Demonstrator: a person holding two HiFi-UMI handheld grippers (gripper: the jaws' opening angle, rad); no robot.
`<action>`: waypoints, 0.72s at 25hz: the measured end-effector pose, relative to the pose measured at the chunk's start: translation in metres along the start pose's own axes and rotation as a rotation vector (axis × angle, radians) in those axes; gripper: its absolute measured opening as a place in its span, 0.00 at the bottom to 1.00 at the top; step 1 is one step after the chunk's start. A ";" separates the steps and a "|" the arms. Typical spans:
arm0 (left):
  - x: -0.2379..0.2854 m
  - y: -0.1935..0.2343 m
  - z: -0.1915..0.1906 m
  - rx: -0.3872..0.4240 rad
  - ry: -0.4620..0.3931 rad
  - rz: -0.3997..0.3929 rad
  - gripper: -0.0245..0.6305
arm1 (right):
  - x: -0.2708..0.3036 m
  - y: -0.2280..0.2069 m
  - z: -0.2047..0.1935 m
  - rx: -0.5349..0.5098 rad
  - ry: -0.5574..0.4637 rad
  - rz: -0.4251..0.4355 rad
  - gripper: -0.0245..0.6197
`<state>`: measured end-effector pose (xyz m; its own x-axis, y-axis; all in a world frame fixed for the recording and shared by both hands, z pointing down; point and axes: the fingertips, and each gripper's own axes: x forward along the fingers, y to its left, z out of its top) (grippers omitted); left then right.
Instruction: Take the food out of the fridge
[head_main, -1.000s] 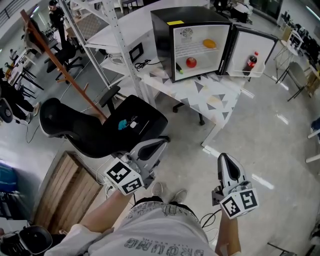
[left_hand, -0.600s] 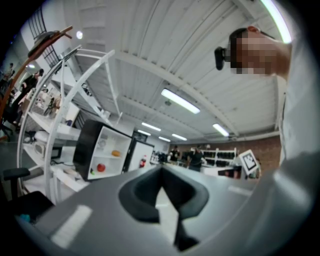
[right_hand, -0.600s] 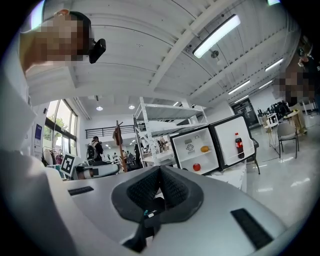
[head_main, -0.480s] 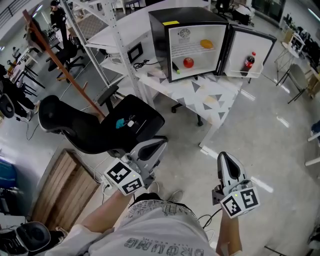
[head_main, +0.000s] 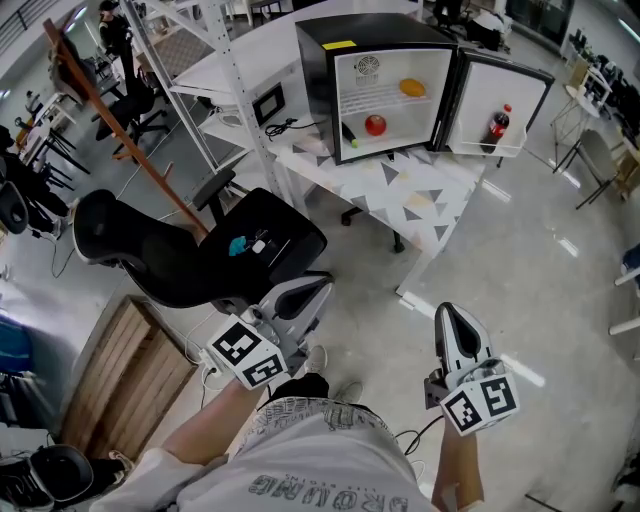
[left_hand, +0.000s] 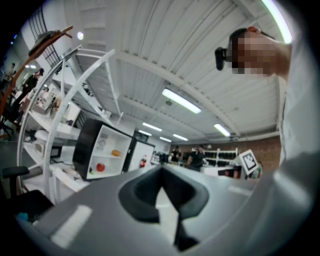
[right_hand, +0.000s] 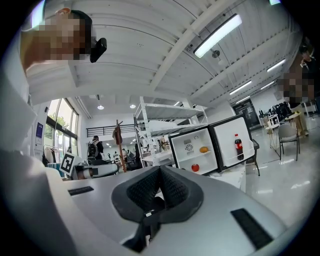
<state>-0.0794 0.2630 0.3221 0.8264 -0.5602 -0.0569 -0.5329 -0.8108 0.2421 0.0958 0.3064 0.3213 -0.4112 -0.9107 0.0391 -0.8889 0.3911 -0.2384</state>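
Food in open fridge: red fruit, orange fruit — likely light, firm, apt to roll; grip across widest part. Left gripper, right gripper — jaws closed, empty.

We saw a fridge black outside and white within, a red fruit, an orange fruit and a dark, red-labelled bottle. The table was white with grey triangles, the chair black. The left cube and right cube bore black-and-white squares.
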 end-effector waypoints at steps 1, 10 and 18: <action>0.002 0.001 0.000 -0.002 0.000 0.000 0.04 | 0.001 -0.001 0.000 0.000 0.001 0.000 0.04; 0.022 0.013 -0.005 -0.016 -0.001 -0.007 0.04 | 0.016 -0.017 0.002 -0.016 0.015 -0.006 0.04; 0.051 0.035 -0.009 -0.024 0.005 -0.020 0.04 | 0.038 -0.042 -0.001 -0.010 0.023 -0.021 0.04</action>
<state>-0.0538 0.2077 0.3367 0.8375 -0.5433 -0.0574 -0.5120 -0.8172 0.2646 0.1175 0.2551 0.3339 -0.3970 -0.9154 0.0665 -0.8994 0.3735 -0.2272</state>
